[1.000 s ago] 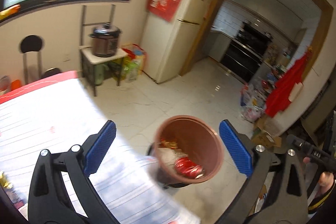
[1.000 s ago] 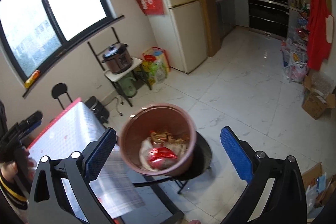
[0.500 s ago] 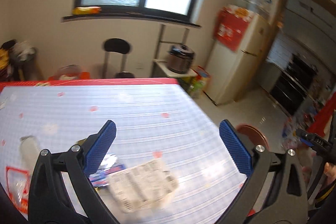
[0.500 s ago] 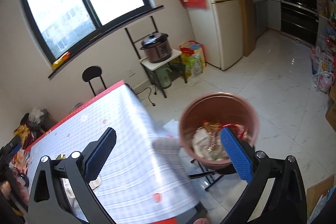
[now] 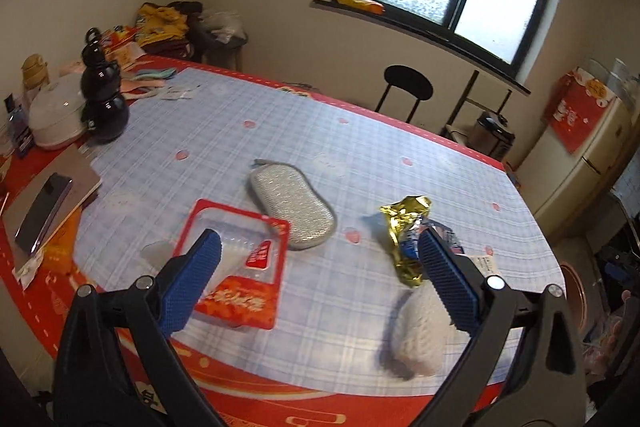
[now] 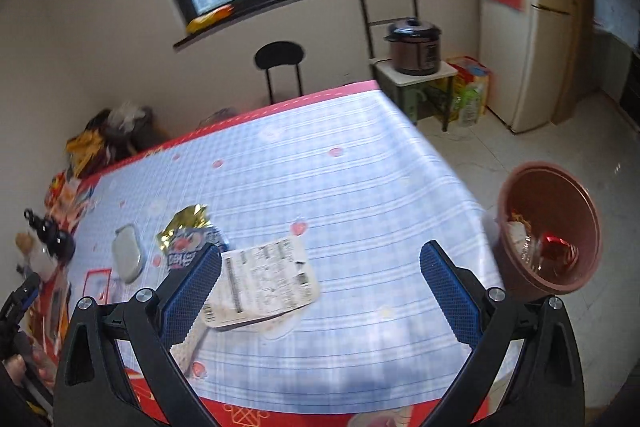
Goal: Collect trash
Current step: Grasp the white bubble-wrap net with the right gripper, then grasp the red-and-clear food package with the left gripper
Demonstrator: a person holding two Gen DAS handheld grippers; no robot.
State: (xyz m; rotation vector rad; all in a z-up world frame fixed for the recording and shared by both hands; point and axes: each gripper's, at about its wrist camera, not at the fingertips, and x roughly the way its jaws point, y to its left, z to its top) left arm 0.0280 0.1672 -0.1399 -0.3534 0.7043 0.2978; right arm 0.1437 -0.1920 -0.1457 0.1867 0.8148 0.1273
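My left gripper (image 5: pixel 320 279) is open above the near part of the checked table (image 5: pixel 280 131). A red and clear plastic package (image 5: pixel 240 267) lies under its left finger. A gold and blue wrapper (image 5: pixel 408 231) and a white tray (image 5: pixel 420 335) lie by its right finger. In the right wrist view my right gripper (image 6: pixel 320 287) is open and empty over the table, with the white labelled tray (image 6: pixel 264 279) just ahead of its left finger. The gold wrapper (image 6: pixel 188 231) lies further left. The brown trash bin (image 6: pixel 548 231) with trash inside stands off the table's right edge.
A silver pouch (image 5: pixel 294 203) lies mid-table. A black gourd-shaped bottle (image 5: pixel 102 99), a white cooker (image 5: pixel 52 115) and a phone on a notebook (image 5: pixel 44 203) crowd the left end. A black stool (image 6: pixel 280 67), a cooker stand (image 6: pixel 414 47) and a fridge (image 6: pixel 528 27) stand beyond.
Both grippers have swung left, away from the bin and back over the table. The bin has slid from the centre to the right edge of the right wrist view. Both stay open.
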